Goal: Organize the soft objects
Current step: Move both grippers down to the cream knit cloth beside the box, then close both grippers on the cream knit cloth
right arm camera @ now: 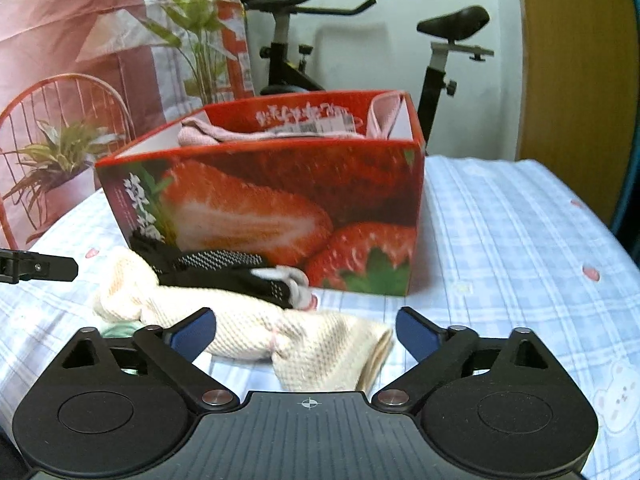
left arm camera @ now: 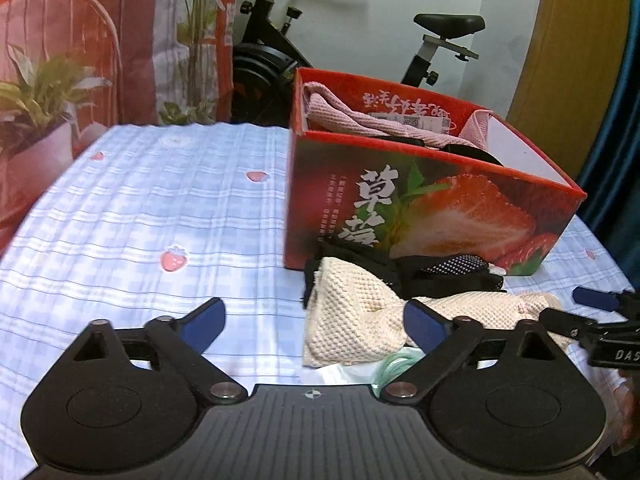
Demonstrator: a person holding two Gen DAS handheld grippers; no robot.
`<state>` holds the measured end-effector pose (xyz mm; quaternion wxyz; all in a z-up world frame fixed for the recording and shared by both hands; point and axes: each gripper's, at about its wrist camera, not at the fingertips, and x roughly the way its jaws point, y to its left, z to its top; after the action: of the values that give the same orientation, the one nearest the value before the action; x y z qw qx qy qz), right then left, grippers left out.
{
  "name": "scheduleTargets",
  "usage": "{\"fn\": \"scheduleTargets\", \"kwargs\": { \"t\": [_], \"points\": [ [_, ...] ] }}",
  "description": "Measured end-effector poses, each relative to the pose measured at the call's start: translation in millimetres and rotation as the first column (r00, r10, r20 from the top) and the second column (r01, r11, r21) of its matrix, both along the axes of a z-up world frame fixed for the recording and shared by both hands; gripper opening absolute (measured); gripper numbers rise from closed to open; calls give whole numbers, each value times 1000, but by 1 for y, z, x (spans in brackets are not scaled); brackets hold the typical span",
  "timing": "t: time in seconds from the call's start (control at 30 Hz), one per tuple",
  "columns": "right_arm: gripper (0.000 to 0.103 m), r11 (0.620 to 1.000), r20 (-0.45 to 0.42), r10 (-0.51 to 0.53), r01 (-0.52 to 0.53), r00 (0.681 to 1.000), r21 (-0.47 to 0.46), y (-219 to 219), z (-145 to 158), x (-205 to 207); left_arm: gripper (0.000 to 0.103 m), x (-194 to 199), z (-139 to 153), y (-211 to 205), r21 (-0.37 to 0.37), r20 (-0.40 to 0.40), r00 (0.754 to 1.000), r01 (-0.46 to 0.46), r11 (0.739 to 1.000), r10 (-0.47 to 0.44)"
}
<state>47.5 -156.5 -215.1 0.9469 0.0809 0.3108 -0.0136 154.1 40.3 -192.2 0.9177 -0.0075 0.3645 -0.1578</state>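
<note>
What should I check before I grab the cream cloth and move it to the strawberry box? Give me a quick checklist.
1. Left tool open: ok, nothing between its fingers but one end of the cream cloth.
2. Right tool open: ok, the cloth's other end lies between its fingers.
3. Cloth free to lift: not ok, the black dotted glove lies across it.
4. Strawberry box open on top: ok.
5. Room in the box: cannot tell, the pink towel is already inside.
</note>
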Motion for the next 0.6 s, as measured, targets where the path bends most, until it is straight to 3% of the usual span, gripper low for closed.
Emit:
{"fn": "scheduleTargets", "kwargs": {
  "t": [0.1, 0.33, 0.4, 0.43, 0.47, 0.6],
  "points": [
    [85, 1000, -29, -2, 3, 1000, 15, -2, -6, 4, 79, 10, -10, -5, -29, -43, 999, 14, 999, -15],
    [78, 998, -94, -31, 36, 995, 47, -4, -22, 19, 77, 39, -35, -20, -54, -132, 990, 33, 998, -40],
    [78, 997, -104, -38, 44, 994, 60, -5, -25, 22, 69, 40, -37, -23, -65, -129, 990, 46, 997, -54],
    [77, 997, -102, -38, 44, 994, 62, -5, -25, 24, 59, 40, -37, -25, -70, -126, 990, 60, 996, -68],
    [70, 997, -101, -34, 41, 994, 61, -4, -26, 26, 50, 39, -37, -26, -70, -124, 989, 72, 995, -80],
    [59, 997, -96, -17, 24, 995, 71, 0, -25, 31, 34, 34, -33, -31, -38, -103, 989, 101, 994, -105]
  ]
}}
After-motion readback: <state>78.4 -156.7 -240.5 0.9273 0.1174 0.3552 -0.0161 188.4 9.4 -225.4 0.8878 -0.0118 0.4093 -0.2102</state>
